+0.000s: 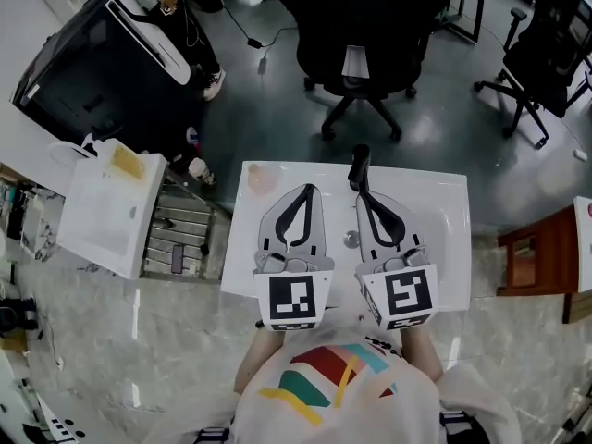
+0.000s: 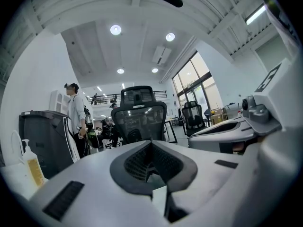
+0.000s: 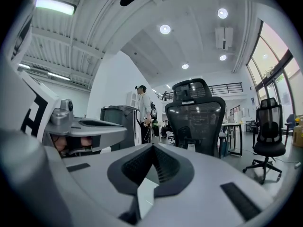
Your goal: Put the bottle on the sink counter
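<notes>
Both are clamped shut with nothing in them: left gripper (image 1: 308, 191) and right gripper (image 1: 363, 198) sit side by side over the sink (image 1: 444, 202). The yellow pump bottle (image 2: 31, 163) stands past the sink's left edge, well apart from both.

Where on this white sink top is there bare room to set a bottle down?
Bare: the sink rim's back strip right of the faucet, and its right side. Crowded: a pink thing at the back left corner; left tongs and right tongs over the middle.
</notes>
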### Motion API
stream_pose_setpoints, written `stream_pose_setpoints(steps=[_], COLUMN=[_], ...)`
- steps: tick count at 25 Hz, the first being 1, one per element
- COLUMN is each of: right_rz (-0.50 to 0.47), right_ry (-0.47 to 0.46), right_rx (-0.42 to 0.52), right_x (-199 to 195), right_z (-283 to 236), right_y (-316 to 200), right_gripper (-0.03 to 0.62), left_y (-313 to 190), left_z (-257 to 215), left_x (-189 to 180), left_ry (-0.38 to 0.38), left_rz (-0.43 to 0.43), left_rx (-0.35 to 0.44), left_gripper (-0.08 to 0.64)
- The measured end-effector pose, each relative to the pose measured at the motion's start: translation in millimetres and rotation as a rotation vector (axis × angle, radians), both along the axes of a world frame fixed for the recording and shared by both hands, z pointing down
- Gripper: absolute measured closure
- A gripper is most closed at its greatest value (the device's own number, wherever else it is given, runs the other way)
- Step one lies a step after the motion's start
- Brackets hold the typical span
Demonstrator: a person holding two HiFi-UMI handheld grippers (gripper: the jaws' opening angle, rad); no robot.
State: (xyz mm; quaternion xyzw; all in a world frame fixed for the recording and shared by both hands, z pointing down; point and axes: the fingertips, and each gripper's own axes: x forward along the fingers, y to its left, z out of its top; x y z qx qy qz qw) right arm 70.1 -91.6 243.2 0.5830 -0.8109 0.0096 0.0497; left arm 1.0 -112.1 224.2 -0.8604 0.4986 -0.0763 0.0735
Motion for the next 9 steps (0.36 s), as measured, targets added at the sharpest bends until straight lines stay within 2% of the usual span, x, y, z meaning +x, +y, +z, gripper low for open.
stream_pose_setpoints(steps=[9], right_rz=[-0.012], right_ry=[0.009], right_rx=[-0.003], right_x=[-9], right_z=[3], right_y=[-4], right_gripper=[0.581], left_y=[-7], left_z=[5], left_x=[-15], left_ry=[0.008], left_rz=[-0.025], left_rx=[-0.023], left_gripper=[0.543])
